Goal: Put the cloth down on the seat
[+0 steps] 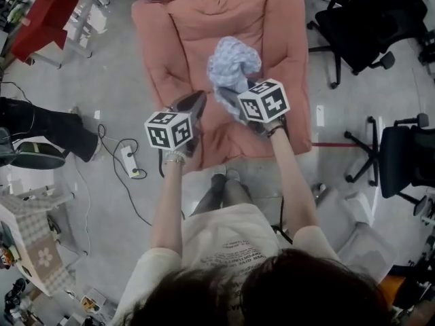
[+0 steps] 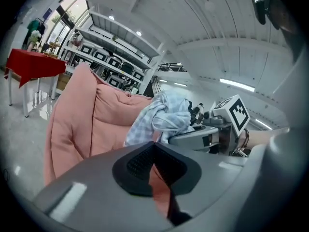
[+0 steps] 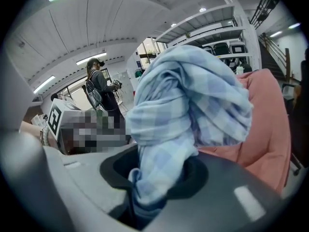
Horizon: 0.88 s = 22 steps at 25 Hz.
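Observation:
A light blue checked cloth (image 1: 233, 61) hangs bunched above the seat of a pink padded armchair (image 1: 190, 39). My right gripper (image 1: 228, 95) is shut on the cloth's lower end. In the right gripper view the cloth (image 3: 193, 95) rises out of the right gripper (image 3: 161, 173) and hides most of the armchair (image 3: 270, 124). My left gripper (image 1: 194, 100) hovers over the seat's front left, beside the cloth and apart from it. It is shut and holds nothing. The left gripper view looks past the left gripper (image 2: 153, 146) to the cloth (image 2: 164, 115) and the pink armchair (image 2: 82, 115).
Black office chairs (image 1: 360, 19) (image 1: 408, 161) stand to the right of the armchair. A red-covered table (image 1: 47, 12) is at the far left. A power strip (image 1: 129, 160) with cables lies on the floor. A person (image 3: 99, 88) stands in the background, and shelves (image 2: 111, 57) line the wall.

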Tool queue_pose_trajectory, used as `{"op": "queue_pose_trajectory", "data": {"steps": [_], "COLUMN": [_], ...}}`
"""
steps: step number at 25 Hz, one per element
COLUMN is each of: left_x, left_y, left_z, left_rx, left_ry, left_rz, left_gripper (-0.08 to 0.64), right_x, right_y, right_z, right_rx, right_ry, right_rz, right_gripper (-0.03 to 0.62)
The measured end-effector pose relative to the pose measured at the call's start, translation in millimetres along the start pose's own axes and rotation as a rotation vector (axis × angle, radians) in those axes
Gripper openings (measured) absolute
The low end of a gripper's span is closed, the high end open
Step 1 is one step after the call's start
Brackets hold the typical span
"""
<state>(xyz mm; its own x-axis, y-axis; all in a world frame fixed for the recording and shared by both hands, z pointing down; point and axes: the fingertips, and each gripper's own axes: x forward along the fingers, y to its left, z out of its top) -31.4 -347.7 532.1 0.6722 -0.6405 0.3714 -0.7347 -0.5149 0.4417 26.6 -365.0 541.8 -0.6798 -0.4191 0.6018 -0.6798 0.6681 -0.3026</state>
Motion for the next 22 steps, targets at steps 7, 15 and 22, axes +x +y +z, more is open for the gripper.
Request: {"op": "queue_pose_trajectory", "data": {"steps": [7, 15, 22], "left_x": [29, 49, 70], "left_y": [27, 49, 72], "left_z": [-33, -79, -110], "left_rx": [-0.071, -0.116, -0.148], "left_ry": [0.025, 0.09, 0.104], "left_rz": [0.013, 0.046, 0.068], "left_gripper": [-0.011, -0.011, -0.011], "right_x": [39, 72, 117], "right_y": [-27, -49, -64], "right_z": [-25, -60, -95], "right_rx": [0.003, -0.032, -0.084], "right_ry": [0.075, 0.182, 0.265], "right_rz": [0.042, 0.088, 0.13], "right_gripper": [0.144, 0.144, 0.146]}}
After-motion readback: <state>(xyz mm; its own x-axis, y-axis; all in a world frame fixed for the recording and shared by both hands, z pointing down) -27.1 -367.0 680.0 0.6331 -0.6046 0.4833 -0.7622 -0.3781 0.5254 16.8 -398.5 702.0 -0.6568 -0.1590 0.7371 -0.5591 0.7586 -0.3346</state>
